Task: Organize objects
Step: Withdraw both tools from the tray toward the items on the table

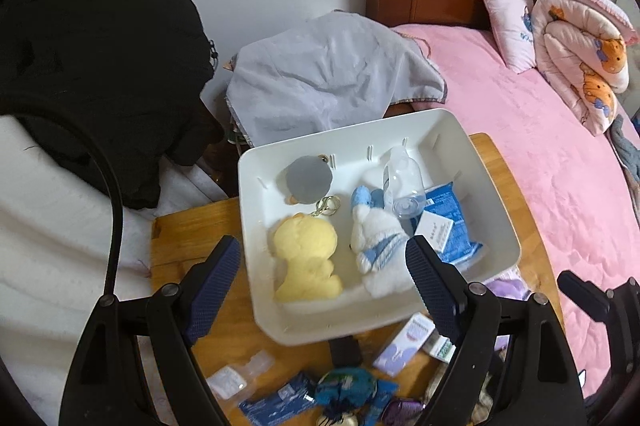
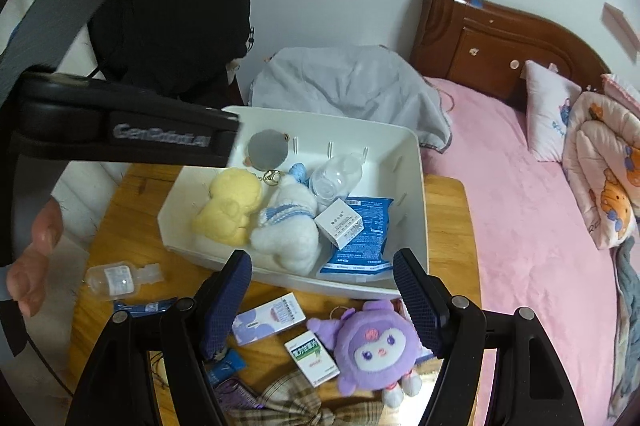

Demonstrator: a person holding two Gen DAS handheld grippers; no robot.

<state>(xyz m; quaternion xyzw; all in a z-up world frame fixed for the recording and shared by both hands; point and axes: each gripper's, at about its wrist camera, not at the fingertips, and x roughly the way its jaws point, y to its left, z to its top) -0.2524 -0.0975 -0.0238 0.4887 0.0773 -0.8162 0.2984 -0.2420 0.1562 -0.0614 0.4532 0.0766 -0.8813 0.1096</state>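
Nearest my lens, the right gripper [image 2: 322,300] hangs with its fingers [image 2: 420,302] spread wide and nothing between them, above the purple plush [image 2: 374,344] just in front of the white bin [image 2: 416,193]. My left gripper [image 1: 320,284] is likewise wide apart and empty, over the bin's near edge. The pink bed [image 2: 516,193] lies right of the bin; a grey cloth [image 2: 348,81] is heaped behind it. The bin sits on the wooden counter [image 2: 120,226] and holds a yellow plush [image 2: 230,205], white plush [image 2: 286,226], blue packet [image 2: 362,238], clear bottle [image 2: 334,177] and small white box [image 2: 340,224]. In front of it lie a lilac box [image 2: 268,318] and a green-labelled box [image 2: 312,358]; their print is unreadable. Left of the bin, my other gripper's body [image 2: 120,133] partly blocks it, marked "GenRobot.AI".
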